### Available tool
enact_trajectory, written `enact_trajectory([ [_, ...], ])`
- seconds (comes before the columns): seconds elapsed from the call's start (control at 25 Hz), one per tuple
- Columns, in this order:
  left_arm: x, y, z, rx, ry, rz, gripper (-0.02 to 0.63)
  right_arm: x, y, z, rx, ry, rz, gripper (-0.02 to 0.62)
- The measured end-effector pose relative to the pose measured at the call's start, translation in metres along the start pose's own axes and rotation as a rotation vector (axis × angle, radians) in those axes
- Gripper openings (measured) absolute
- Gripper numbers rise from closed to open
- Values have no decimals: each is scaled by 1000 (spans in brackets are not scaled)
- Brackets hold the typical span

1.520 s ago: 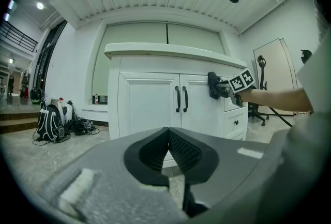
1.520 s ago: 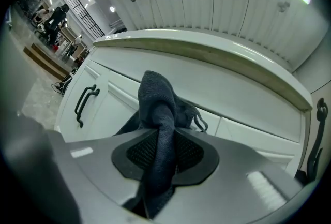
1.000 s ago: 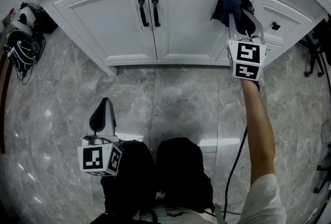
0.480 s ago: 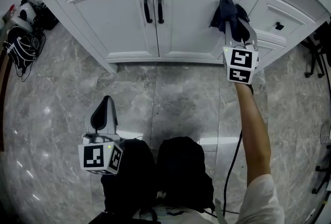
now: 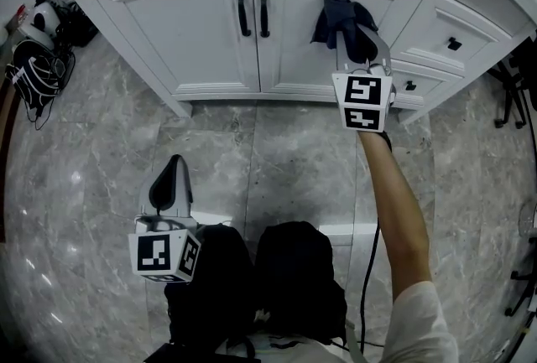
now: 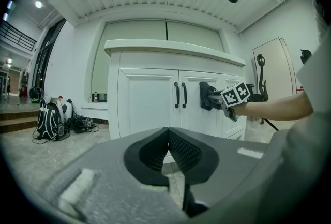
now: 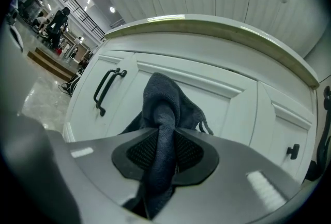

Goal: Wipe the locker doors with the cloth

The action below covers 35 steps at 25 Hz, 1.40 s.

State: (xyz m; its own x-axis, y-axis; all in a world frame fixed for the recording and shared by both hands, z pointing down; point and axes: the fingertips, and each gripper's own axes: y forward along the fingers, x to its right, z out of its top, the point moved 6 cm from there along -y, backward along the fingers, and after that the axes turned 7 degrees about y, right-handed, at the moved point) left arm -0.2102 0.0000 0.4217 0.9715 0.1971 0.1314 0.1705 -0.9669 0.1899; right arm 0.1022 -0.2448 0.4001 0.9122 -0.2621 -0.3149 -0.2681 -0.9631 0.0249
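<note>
A white cabinet has two doors, the left door and the right door, each with a black handle near the middle seam. My right gripper is shut on a dark blue-grey cloth, which is pressed against the upper part of the right door. In the right gripper view the cloth runs between the jaws and bunches against the door. My left gripper hangs low over the floor, jaws shut with nothing in them. The left gripper view shows the cabinet ahead.
Drawers with small black knobs sit to the right of the doors. Bags and cables lie on the grey marble floor at the left. A black stand is at the right edge. The person's dark legs are below.
My right gripper has slid the cloth leftward across the right door, from near its right edge toward the handles. The left gripper has stayed in place.
</note>
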Motion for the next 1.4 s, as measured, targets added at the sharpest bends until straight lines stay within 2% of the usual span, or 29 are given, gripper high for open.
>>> enact_trajectory([
  [0.64,-14,-11,-2,-7,0,32,2,-97,28,2,-8,25,137,81],
  [1.16,-9,-12,-3,-14,16,34,2,-114,30,-47,-84,-10,197,81],
  [1.4,-7,-13,0,-21,25,43,2,-90,22,-57,-96,-11,165,81],
])
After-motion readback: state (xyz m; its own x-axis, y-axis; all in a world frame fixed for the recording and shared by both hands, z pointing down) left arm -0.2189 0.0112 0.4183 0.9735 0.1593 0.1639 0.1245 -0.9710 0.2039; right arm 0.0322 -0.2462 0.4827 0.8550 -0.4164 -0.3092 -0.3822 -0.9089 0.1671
